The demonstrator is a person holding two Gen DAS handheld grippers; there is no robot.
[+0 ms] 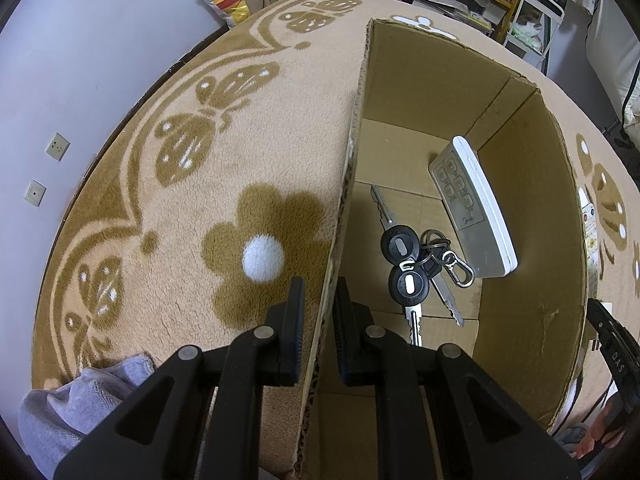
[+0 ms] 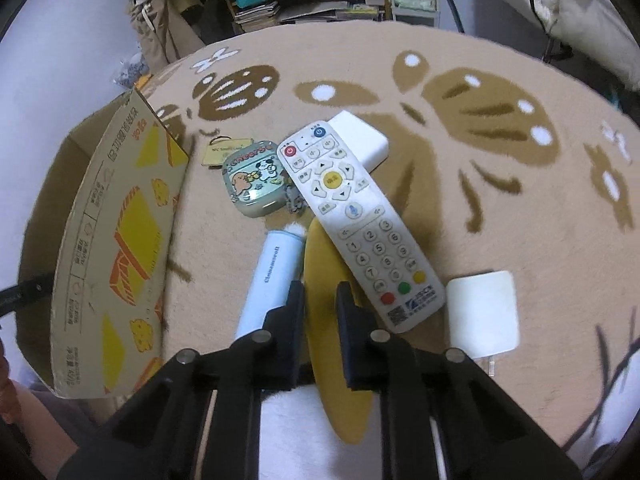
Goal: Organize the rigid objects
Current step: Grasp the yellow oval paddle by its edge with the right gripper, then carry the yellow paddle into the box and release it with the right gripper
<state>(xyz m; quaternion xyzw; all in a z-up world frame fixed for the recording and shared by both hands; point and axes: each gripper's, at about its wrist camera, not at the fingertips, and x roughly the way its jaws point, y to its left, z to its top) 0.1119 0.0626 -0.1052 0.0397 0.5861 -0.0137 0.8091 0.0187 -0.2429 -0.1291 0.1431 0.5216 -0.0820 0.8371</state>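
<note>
A beige blanket (image 2: 500,240) with brown butterflies covers the surface under one cardboard box (image 1: 524,216), which holds one small grey remote (image 1: 472,208) at 2 o'clock and one bunch of three keys (image 1: 412,268) at centre. The left gripper (image 1: 318,308) pinches the box's left wall between nearly closed fingers. The right gripper (image 2: 320,312) hangs narrowly open and empty above one white remote (image 2: 356,220), one blue tube (image 2: 268,280), two white chargers (image 2: 484,312) and one cartoon case (image 2: 252,184).

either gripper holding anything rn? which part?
Left hand-held gripper is clamped on the cardboard box at its left wall's top edge. Right hand-held gripper is open and holds nothing.
</note>
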